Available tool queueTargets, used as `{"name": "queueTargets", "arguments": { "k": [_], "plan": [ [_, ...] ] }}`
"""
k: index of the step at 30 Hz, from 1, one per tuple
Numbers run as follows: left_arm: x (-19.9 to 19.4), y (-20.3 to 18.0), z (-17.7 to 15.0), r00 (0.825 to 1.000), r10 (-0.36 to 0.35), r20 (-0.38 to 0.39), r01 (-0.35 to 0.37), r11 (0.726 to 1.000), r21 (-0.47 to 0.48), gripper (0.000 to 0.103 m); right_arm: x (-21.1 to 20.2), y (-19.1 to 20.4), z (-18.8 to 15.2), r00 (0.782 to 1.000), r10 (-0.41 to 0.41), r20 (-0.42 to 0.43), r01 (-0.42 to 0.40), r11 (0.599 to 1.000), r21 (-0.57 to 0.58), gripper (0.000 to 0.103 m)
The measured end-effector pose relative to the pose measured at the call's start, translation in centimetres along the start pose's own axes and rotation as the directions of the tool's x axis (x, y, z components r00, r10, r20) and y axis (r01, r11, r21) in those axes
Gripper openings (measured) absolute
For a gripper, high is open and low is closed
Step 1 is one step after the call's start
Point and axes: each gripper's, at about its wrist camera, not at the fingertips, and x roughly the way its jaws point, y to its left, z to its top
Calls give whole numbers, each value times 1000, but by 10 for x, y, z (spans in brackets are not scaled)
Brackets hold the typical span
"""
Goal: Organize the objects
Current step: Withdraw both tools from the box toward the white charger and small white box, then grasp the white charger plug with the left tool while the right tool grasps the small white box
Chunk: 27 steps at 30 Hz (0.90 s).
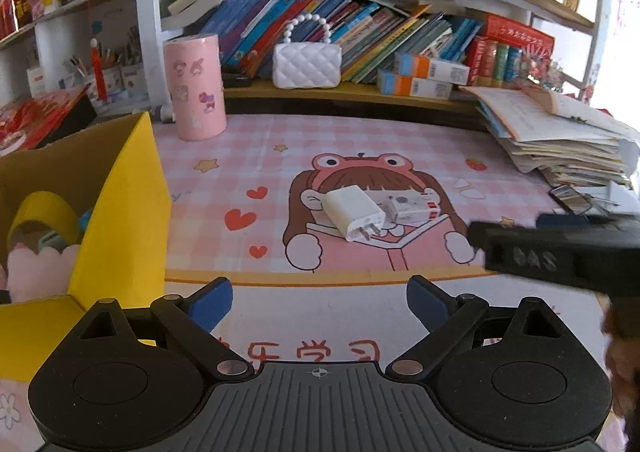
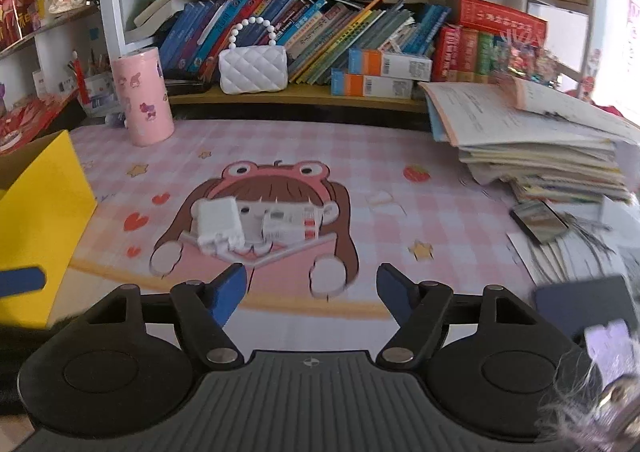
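Where the cartoon girl's face is printed on the pink mat point(image 1: 248, 155), two white chargers lie touching: a plug charger point(image 1: 354, 215) with its prongs toward the camera, and a squarer charger point(image 1: 408, 207) just right of it, its print too small to read. In the right wrist view both are smeared by motion blur. Left of the chargers stands a yellow box point(image 1: 128, 211), cut off by the frame edge; inside it only part of a yellow tape roll point(image 1: 44, 211) and something pink show. The left gripper point(image 1: 320, 302) hovers short of the chargers, fingers spread with nothing between them. The right gripper point(image 2: 311, 292) likewise has its fingers apart and empty; seen from the left wrist it is a blurred black bar right of the chargers. A paper stack point(image 2: 540, 147) sits far right on the table, partly cropped.
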Motion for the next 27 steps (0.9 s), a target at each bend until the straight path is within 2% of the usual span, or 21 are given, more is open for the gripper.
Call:
{"name": "queueTargets", "arguments": {
  "k": [11,16,17,19,24,27],
  "plan": [
    [7,1,9,996,84,8,-84,996,7,96,97,5,19,997,56,-54,-60,995,-79,66],
    [9,3,11,995,104,1,-104,995,2,96,124,7,23,995,60,-84,-65,996,-59,66],
    [10,3,12,995,104,1,-104,995,2,96,128,8,23,994,61,-88,-67,996,-59,61],
    [14,2,15,995,103,1,-103,995,-2,96,133,7,24,993,75,-88,-80,995,-59,52],
    [32,-5,24,997,79,-11,-79,996,-28,95,122,-6,27,994,91,-66,-93,995,-35,51],
    [48,-14,27,998,64,-20,-64,998,-28,94,105,-20,26,995,69,-73,-71,997,-25,51]
  ]
}}
